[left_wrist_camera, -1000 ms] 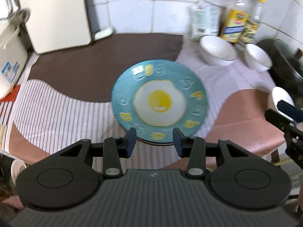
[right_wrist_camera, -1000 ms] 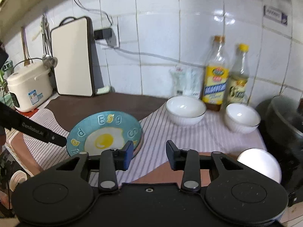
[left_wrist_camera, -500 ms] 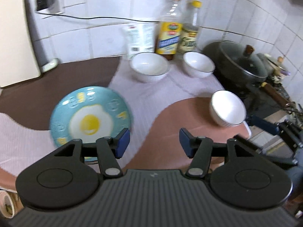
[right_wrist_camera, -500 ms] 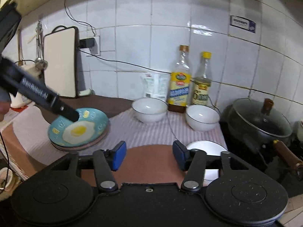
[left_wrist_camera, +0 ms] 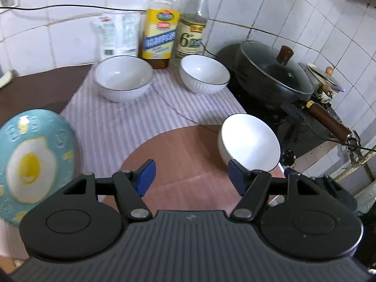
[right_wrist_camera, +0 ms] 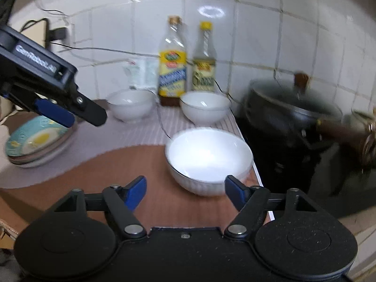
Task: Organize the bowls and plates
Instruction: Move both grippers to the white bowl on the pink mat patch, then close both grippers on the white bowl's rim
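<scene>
Facing a white glazed ceramic bowl (right_wrist_camera: 209,157) at the near right edge of the counter, the right gripper (right_wrist_camera: 185,189) hangs with its jaws spread wide and empty.

The left gripper (left_wrist_camera: 191,176), equally splayed and holding nothing, hovers over the brown mat (left_wrist_camera: 178,155), the bowl to its right. Two more white bowls (left_wrist_camera: 123,80) (left_wrist_camera: 204,74) sit far back by the oil bottles (left_wrist_camera: 161,28); a teal fried-egg plate (right_wrist_camera: 37,138) tops a stack at left. The bowl looks rigid, smooth, slippery and breakable; pinching its rim wall seems the surest hold.
</scene>
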`<state>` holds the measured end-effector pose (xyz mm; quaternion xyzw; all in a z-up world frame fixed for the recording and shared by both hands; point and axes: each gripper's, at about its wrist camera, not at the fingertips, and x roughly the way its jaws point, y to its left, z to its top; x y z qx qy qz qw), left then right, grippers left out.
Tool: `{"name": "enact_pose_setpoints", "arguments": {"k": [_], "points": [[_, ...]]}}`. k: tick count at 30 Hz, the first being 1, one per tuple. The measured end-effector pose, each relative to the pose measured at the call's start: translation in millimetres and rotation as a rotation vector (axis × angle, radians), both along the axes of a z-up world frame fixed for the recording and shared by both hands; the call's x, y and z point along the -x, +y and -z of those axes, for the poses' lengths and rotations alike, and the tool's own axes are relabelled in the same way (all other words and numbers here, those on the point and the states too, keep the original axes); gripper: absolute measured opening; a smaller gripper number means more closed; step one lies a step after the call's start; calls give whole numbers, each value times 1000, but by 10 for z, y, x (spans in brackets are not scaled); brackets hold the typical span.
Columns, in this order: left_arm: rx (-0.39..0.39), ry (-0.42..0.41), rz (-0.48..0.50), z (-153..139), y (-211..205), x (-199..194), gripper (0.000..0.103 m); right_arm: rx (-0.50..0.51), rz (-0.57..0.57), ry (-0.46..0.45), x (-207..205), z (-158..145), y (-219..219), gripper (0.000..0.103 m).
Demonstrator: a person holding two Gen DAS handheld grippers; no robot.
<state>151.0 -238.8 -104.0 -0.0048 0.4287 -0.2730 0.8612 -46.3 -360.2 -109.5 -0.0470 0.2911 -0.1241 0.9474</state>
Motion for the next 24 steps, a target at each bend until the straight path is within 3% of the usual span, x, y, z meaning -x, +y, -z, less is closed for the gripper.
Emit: {"name": "enact_pose_setpoints", "arguments": {"k": [4, 17, 20, 22, 24], "points": [[9, -7, 20, 179, -232, -109, 68, -22, 45, -14, -96, 216, -211, 89], [15, 136, 25, 707, -733, -435, 64, 24, 21, -33, -379, 534, -417, 92], [25, 157, 31, 758, -772, -465, 57, 27, 12, -35, -428, 548, -420, 93], [16, 170, 35, 791, -800, -479, 41, 23, 13, -38, -452, 553, -426, 93], [36, 184, 42, 810, -801, -493, 34, 12, 9, -42, -462, 571, -435, 93]]}}
